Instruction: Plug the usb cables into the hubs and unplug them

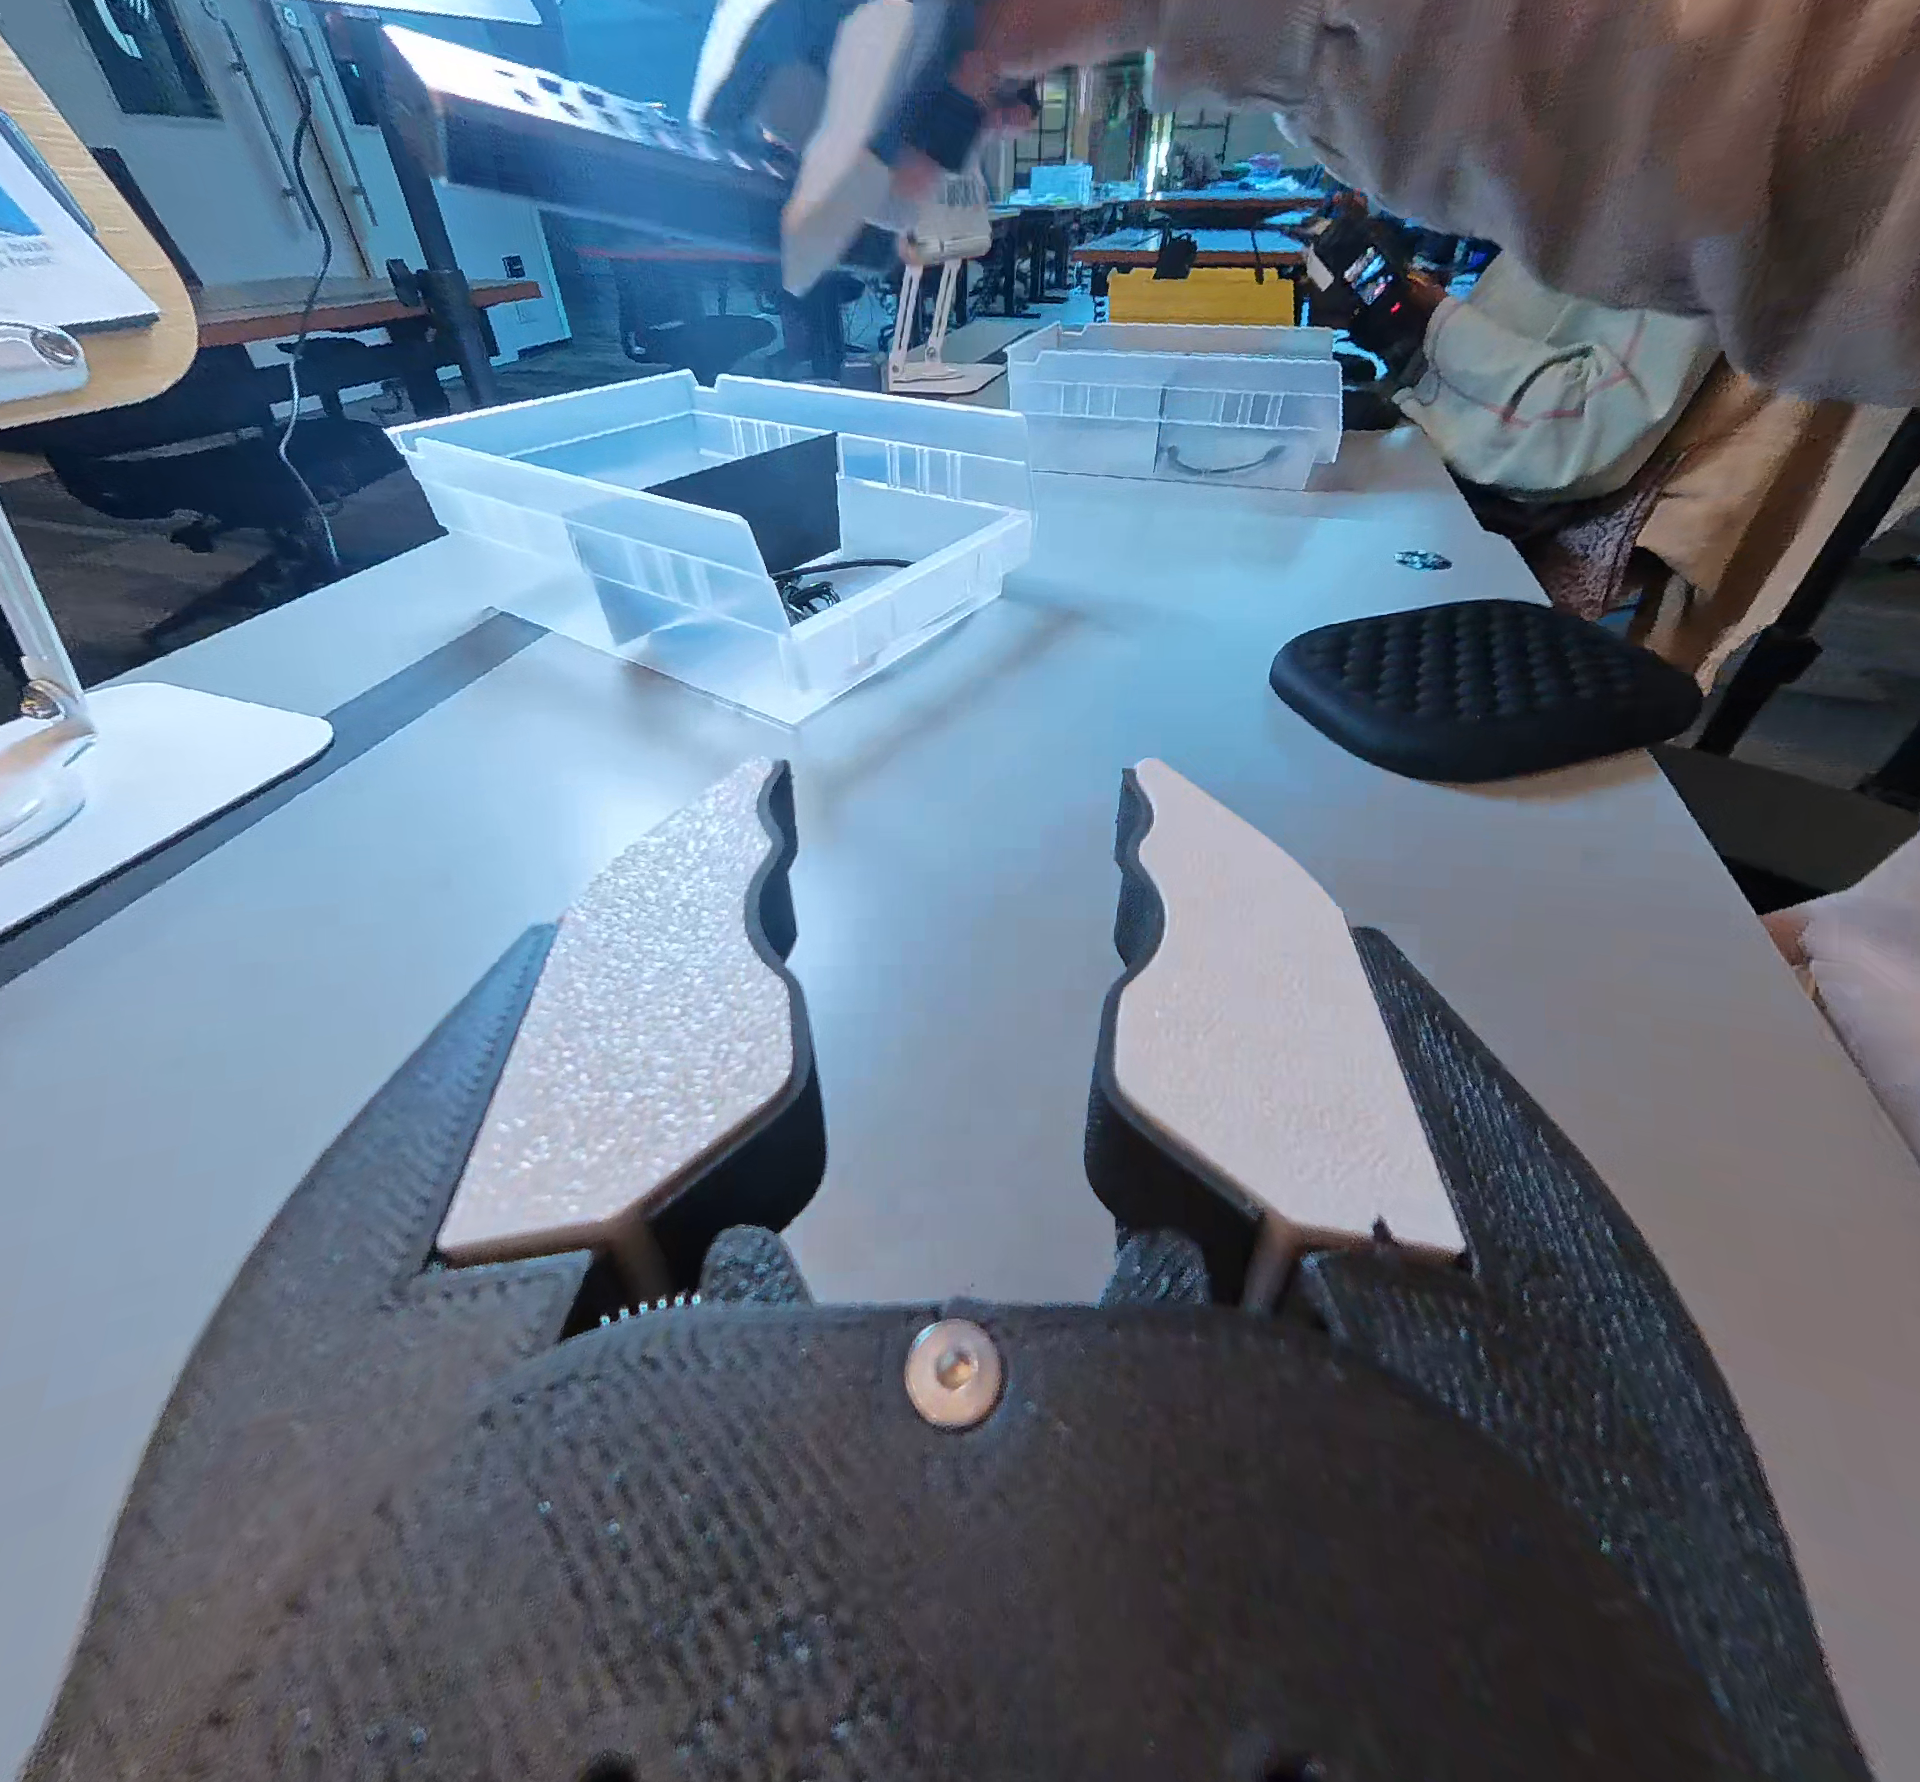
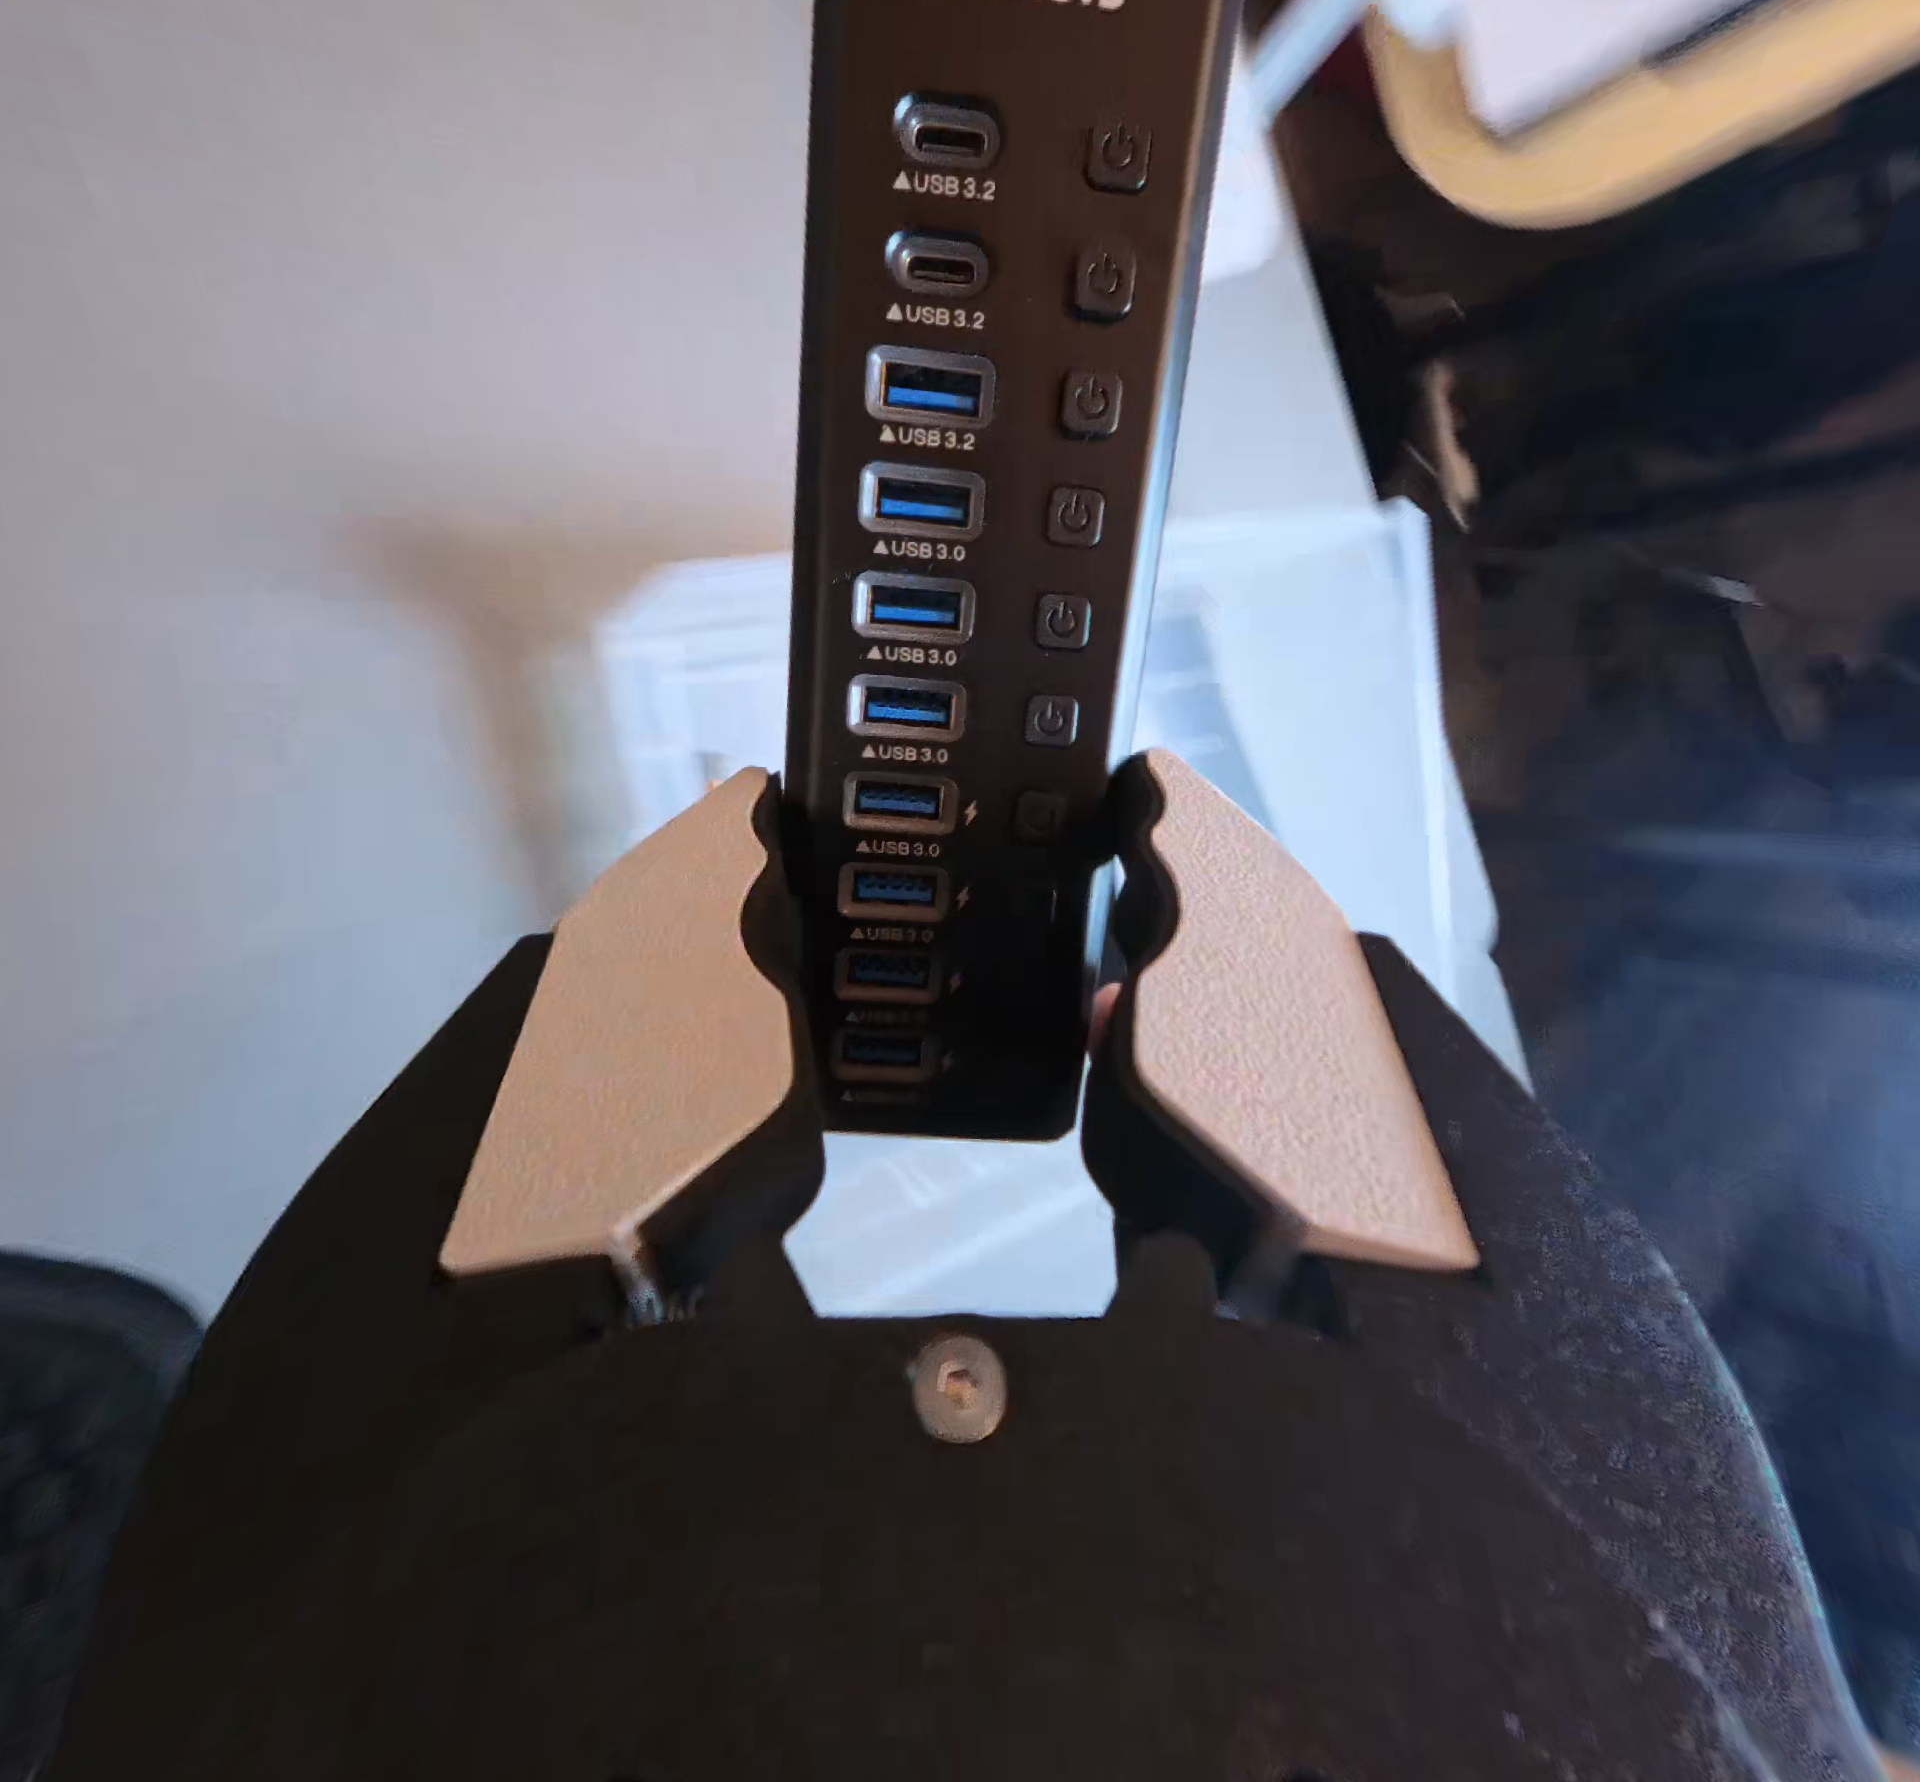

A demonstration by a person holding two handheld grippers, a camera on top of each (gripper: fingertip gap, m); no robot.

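Note:
In the right wrist view my right gripper (image 2: 951, 776) is shut on the lower end of a long black USB hub (image 2: 1008, 382). The hub points away from me, its row of ports and buttons facing up, no cable in any of them. In the left wrist view my left gripper (image 1: 956, 782) is open and empty, low over the grey table (image 1: 312, 1057). The right gripper (image 1: 862, 174) shows blurred, high above the table, with the hub (image 1: 582, 111) sticking out to its left. A black cable (image 1: 821, 589) lies in a clear bin (image 1: 914, 579) ahead.
The clear bin also holds a black box (image 1: 769, 506). A second clear bin (image 1: 1174, 402) with a dark cable stands farther back. A black textured pad (image 1: 1486, 693) lies at the right table edge. A white stand base (image 1: 156, 776) is at the left. A person's sleeve (image 1: 1558, 70) hangs above. My right fingertips sit around 30 cm from my left ones.

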